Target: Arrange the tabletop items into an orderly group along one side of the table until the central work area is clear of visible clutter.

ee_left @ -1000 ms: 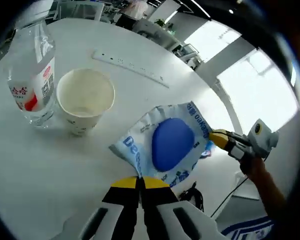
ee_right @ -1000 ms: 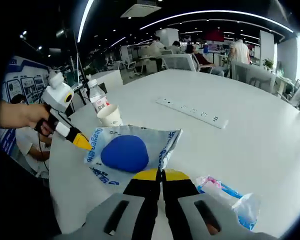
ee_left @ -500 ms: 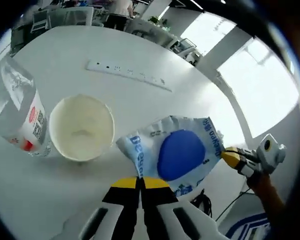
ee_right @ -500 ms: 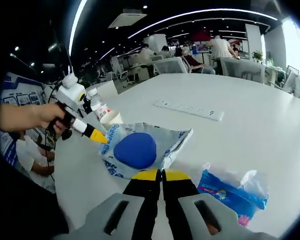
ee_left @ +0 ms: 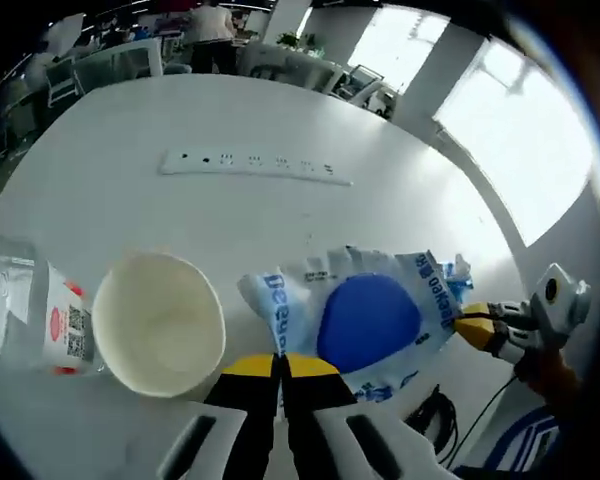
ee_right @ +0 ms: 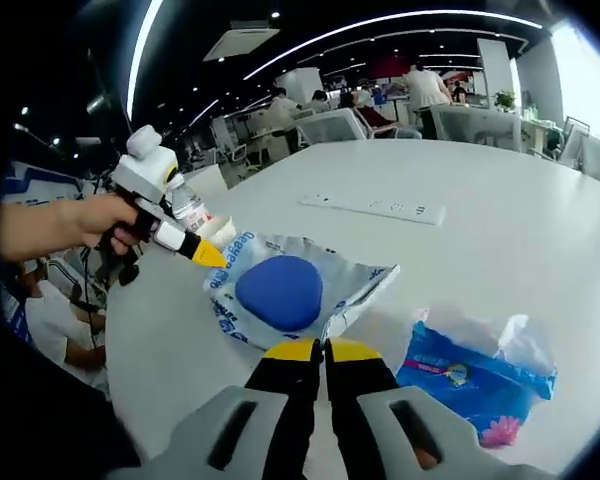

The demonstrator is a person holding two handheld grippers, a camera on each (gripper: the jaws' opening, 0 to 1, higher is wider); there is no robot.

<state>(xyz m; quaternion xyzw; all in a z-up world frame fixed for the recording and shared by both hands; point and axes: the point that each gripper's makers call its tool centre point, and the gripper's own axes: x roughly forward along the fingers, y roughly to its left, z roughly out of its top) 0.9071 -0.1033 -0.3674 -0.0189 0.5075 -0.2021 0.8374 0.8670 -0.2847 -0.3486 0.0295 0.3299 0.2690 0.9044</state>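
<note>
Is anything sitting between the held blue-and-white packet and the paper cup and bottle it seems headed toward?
Nothing visible does. Both grippers, left gripper and right gripper, pinch the packet; only bare table separates its edge from the paper cup, with the bottle beyond.

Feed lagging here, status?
Left gripper and right gripper shut on blue-and-white packet, opposite edges. Paper cup, water bottle beside. Tissue pack near.

Both views look closely down over the round white worktop (ee_left: 280,120) from opposite ends of the crinkly blue-and-white plastic pouch (ee_left: 365,320), which they share along with the white power strip (ee_right: 372,207).
</note>
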